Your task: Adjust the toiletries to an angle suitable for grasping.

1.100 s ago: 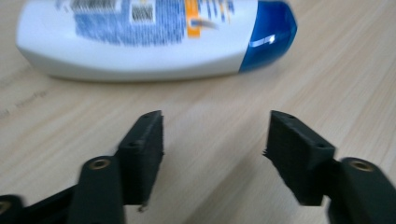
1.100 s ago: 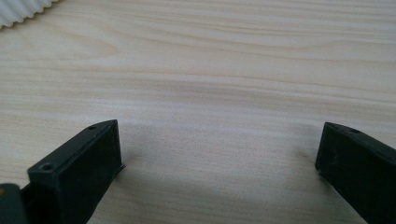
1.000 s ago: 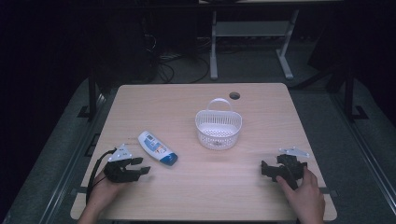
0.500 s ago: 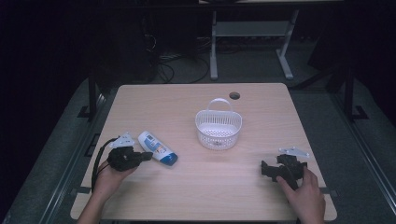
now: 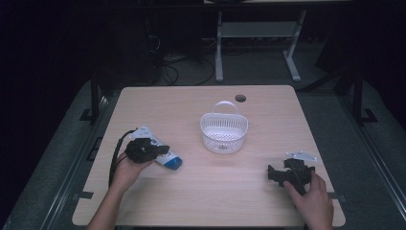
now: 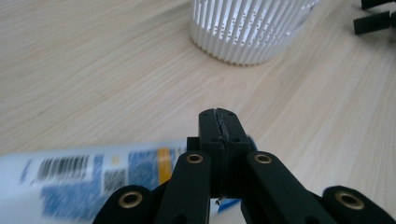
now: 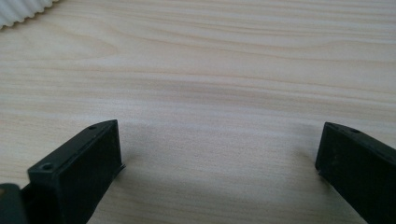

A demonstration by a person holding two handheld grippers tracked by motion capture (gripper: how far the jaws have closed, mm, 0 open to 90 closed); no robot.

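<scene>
On the tabletop (image 5: 201, 191): white basket (image 5: 223, 133) mid-table, tube (image 5: 163, 155) at left under the left gripper (image 5: 160, 149), jaws pressed together, nothing between. Right gripper (image 5: 272, 173) at right, jaws wide apart, empty.

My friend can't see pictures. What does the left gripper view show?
The left gripper, jaws shut together with nothing between them, sits over a blue-and-white tube lying on the wooden table. A white slatted basket stands farther off.
</scene>
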